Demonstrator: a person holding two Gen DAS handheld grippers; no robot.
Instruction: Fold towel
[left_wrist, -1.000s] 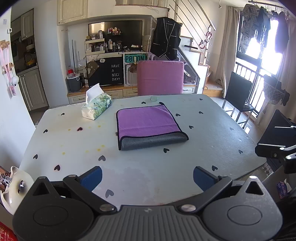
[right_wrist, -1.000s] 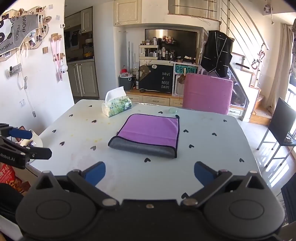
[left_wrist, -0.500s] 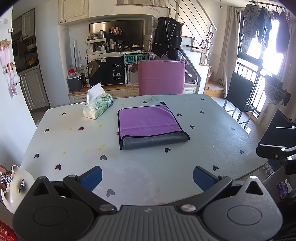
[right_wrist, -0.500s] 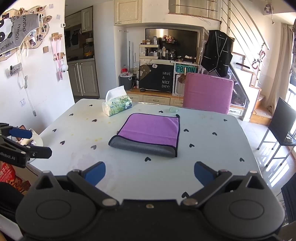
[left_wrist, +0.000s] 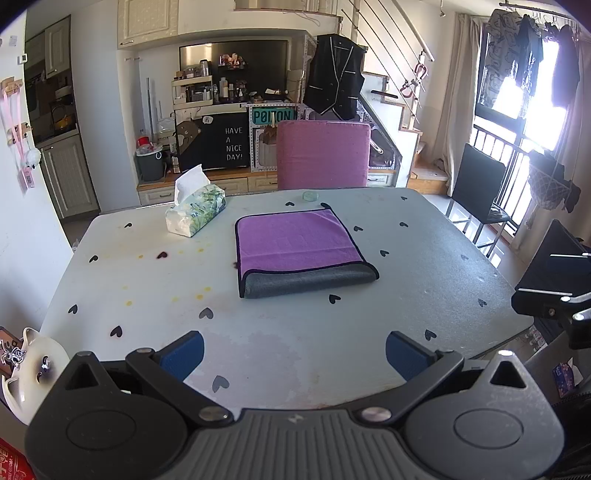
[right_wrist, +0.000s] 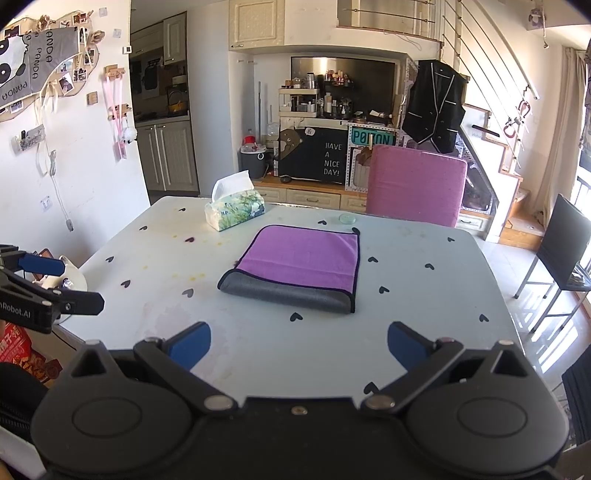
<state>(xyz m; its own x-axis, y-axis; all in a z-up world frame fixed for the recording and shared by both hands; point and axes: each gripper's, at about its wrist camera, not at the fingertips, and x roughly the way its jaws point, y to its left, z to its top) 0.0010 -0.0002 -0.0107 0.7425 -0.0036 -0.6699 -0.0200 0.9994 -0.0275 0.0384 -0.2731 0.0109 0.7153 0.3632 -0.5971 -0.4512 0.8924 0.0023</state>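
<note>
— Nothing much has moved since a second ago: the folded towel (left_wrist: 299, 247) lies as before at the middle of the table (left_wrist: 424, 295), purple side up, its grey fold at the near edge.

— And the tools?

— Both hang back over the near edge, well apart from the cloth. The left gripper (left_wrist: 293, 350) has its jaws spread wide with nothing between them; the right gripper (right_wrist: 298, 344) stands the same.

— Around it?

— A tissue box (right_wrist: 236, 212) sits to the far left, and a pink chair (right_wrist: 415, 184) stands behind the table.
</note>
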